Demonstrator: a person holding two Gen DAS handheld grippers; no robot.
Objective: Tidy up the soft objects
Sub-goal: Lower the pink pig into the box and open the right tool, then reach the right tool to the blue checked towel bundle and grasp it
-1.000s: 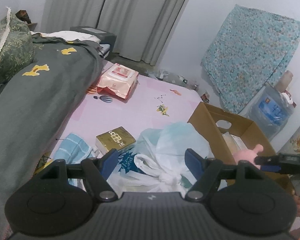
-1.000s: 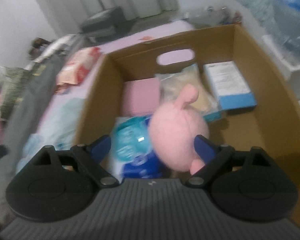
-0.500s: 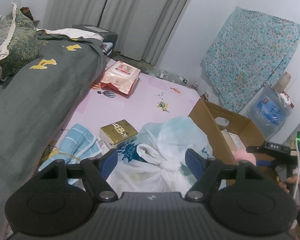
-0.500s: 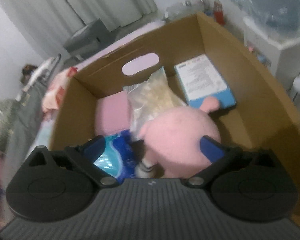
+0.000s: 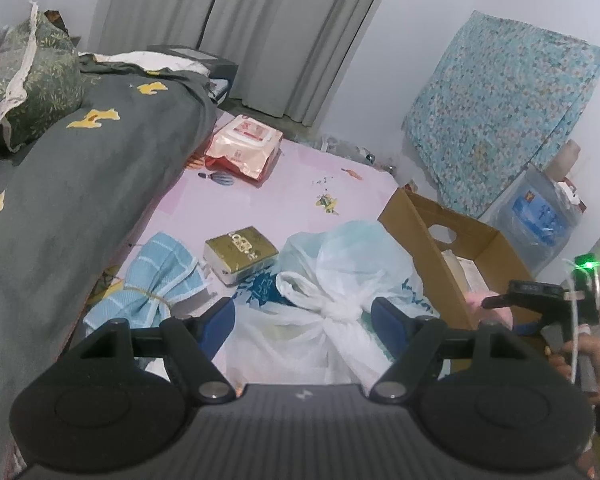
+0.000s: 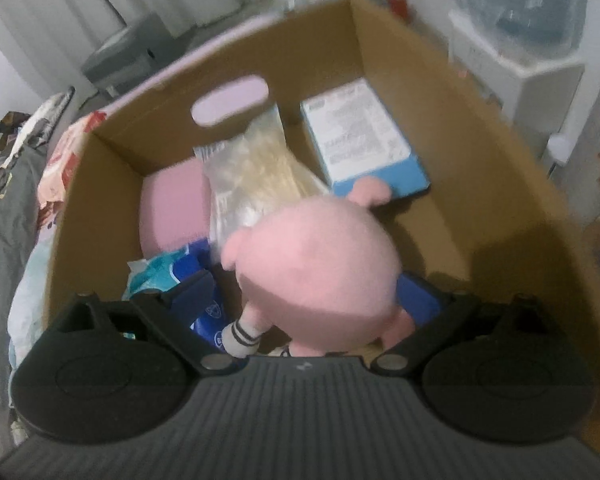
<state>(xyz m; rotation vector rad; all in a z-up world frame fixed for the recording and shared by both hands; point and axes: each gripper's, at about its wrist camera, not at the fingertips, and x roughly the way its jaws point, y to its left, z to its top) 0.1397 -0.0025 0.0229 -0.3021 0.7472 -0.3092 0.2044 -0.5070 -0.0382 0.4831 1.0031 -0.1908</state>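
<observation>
Inside cardboard box [image 6: 480,152]: pink plush toy [image 6: 320,264] now sits lower than a second ago, between right gripper [image 6: 304,300] fingers; we judge grip still closed on it, release pending. Left gripper [image 5: 302,320] open, hovering above white plastic bag [image 5: 332,280]; its view has shifted, revealing blue towel [image 5: 156,280].

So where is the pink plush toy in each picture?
Left wrist view: only a pink sliver of the pink plush toy shows at far right, over the cardboard box wall, under the right gripper.
Right wrist view: it fills the middle, between the jaws, inside the box.
Shared landmark: the box's oval handle hole.
</observation>
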